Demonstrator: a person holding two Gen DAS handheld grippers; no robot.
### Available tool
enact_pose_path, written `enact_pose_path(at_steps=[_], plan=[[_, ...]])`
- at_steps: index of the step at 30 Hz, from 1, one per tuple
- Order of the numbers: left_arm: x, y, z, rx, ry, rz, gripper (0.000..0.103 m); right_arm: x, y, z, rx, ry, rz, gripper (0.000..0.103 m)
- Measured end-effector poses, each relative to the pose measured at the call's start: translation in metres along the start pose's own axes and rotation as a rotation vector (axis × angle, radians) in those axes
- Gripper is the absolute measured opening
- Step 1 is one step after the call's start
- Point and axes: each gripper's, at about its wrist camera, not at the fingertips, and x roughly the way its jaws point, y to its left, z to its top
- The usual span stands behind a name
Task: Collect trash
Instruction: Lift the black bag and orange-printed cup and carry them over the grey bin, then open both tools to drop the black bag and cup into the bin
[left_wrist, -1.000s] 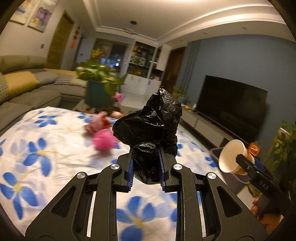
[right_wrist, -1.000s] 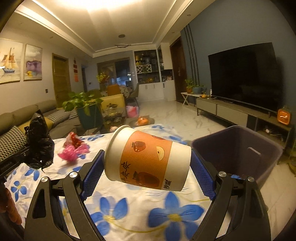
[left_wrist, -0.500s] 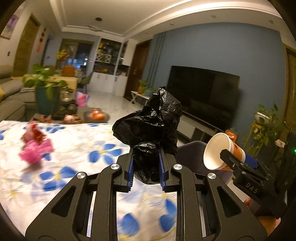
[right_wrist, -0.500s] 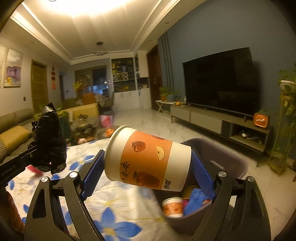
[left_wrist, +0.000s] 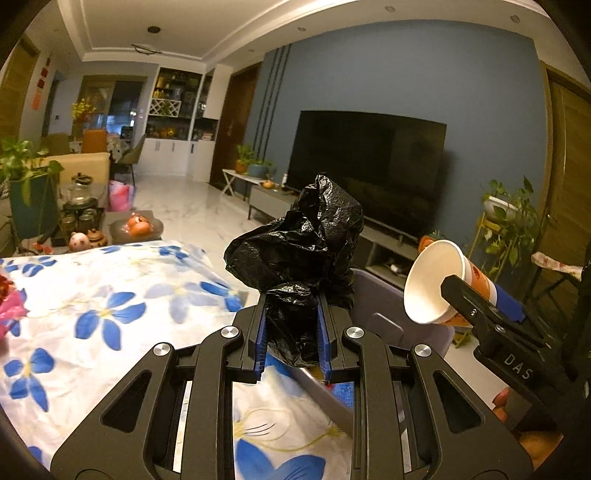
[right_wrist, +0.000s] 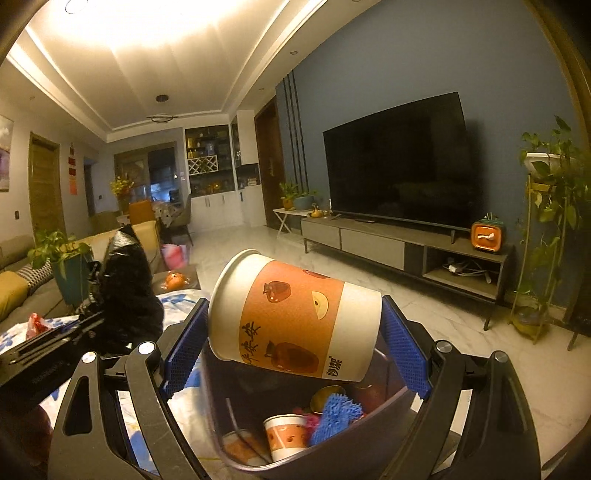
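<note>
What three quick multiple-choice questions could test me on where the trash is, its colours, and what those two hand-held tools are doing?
1. Where is the paper cup?
A. Held over the bin
B. Standing on the floor
C. On the TV stand

2. What colour is the band on that cup?
A. Green
B. Orange
C. Purple

3. What is the left tool doing?
A. Hanging open, holding nothing
B. Shut on a black plastic bag
C. Shut on a spoon

Answers:
1 A: the right tool holds the cup sideways, with the bin's inside showing just below it.
2 B: an orange band with fruit pictures wraps the white cup.
3 B: the crumpled black bag is pinched between the blue pads.
</note>
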Motion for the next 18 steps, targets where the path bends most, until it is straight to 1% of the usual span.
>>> enact_pose_path(at_steps=[6, 13, 18], plan=[[0.024, -0.002, -0.008, -0.005, 0.037, -0.034, 0.021, 0.005, -0.007, -0.003, 0.006, 0.007, -0.014, 0.086], [0.041, -0.009, -0.011, -0.008, 0.065, -0.056, 0.021, 0.009, -0.006, 0.0, 0.016, 0.008, -0.019, 0.086], [0.052, -0.013, -0.015, 0.002, 0.083, -0.057, 0.021, 0.012, -0.005, -0.001, 0.024, 0.011, -0.02, 0.086]])
